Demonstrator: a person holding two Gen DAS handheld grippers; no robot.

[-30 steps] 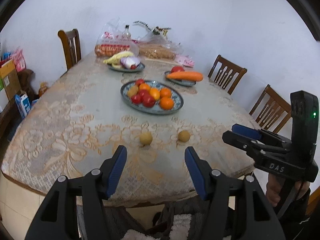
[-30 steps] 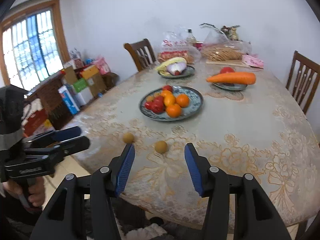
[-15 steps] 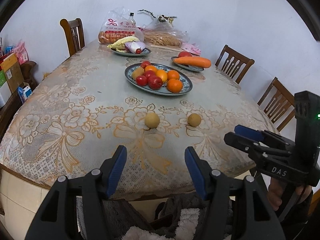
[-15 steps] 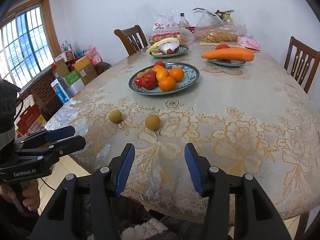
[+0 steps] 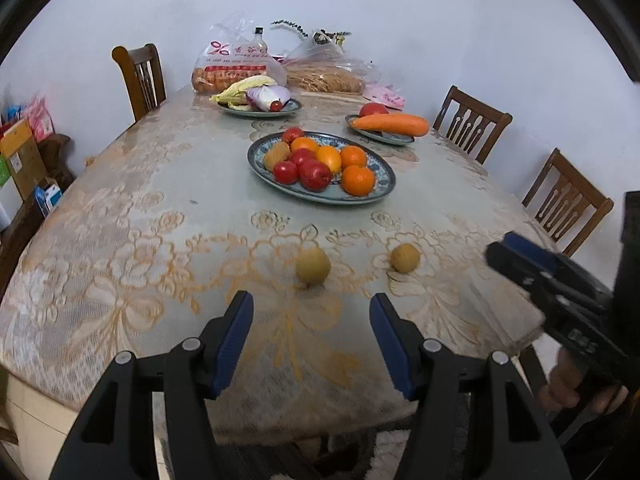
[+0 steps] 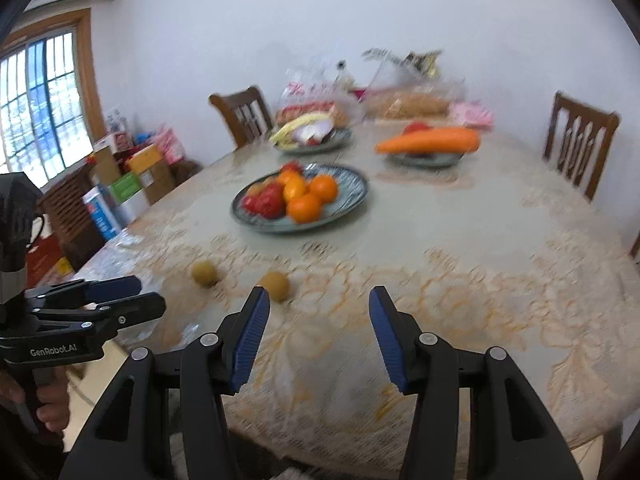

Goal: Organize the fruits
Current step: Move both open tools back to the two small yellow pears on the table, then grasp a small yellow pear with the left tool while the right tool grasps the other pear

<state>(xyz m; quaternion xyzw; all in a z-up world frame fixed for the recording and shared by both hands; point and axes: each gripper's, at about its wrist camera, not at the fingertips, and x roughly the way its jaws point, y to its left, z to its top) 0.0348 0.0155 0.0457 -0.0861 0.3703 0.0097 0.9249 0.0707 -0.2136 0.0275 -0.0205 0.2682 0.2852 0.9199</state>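
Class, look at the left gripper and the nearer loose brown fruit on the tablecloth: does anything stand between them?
Nothing visible does. The left gripper is open, and only bare tablecloth lies between it and the brown fruit.

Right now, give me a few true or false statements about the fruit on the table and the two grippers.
1. Two small brown fruits lie loose on the tablecloth. True.
2. The left gripper grips a fruit. False: it is open and empty.
3. The oval plate holds oranges and red fruits. True.
4. The carrot lies on the oval plate. False: it lies on a smaller plate behind.
5. The right gripper is open. True.
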